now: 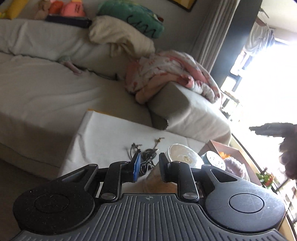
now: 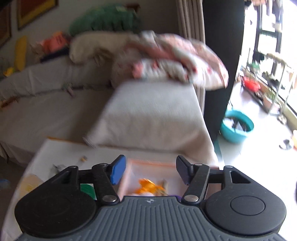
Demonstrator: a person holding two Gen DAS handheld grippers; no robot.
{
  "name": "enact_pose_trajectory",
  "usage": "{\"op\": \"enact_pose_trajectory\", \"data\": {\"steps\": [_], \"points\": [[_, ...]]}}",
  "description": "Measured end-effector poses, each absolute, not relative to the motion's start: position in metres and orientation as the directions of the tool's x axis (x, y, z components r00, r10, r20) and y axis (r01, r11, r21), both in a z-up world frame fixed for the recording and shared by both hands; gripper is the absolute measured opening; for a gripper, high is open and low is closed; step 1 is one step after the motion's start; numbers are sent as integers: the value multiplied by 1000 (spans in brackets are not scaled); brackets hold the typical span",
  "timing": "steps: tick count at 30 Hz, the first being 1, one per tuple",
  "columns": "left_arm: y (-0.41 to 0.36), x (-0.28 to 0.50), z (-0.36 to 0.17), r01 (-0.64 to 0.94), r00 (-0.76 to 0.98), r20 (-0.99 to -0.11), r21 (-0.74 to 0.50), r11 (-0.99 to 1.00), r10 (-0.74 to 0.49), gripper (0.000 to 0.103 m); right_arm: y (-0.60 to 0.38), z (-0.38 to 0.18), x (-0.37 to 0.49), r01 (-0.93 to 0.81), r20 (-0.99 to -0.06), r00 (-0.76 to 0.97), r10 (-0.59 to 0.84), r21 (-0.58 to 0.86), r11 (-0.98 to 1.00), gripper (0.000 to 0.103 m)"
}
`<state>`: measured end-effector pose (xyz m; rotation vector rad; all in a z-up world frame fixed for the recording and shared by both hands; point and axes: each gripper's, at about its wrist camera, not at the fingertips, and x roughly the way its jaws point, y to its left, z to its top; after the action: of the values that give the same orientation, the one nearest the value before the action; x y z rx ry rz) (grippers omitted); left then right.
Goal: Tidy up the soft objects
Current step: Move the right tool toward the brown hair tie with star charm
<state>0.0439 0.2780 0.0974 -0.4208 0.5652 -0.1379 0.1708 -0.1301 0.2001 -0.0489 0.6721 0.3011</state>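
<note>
A pink and white patterned blanket lies crumpled on the sofa armrest; it also shows in the right wrist view. A cream pillow and a green plush cushion sit on the sofa back. Pink and orange soft toys lie further left. My left gripper is open and empty above a white-covered table. My right gripper is open and empty above a pink box with an orange item inside. The right wrist view is blurred.
Dark cords, a bowl and a round perforated lid lie on the table. A teal basin stands on the floor by the window. A grey sofa seat spreads to the left. The other gripper's dark shape shows at right.
</note>
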Motion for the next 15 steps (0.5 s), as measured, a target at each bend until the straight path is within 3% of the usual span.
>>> {"op": "enact_pose_trajectory", "data": {"steps": [5, 15], "points": [[297, 61, 93, 0, 806, -524, -463, 886, -274, 24, -103, 220, 134, -468, -569, 705, 423, 73, 881, 66], [295, 66, 76, -20, 786, -535, -522, 853, -309, 24, -39, 145, 110, -602, -743, 448, 498, 162, 782, 65]]}}
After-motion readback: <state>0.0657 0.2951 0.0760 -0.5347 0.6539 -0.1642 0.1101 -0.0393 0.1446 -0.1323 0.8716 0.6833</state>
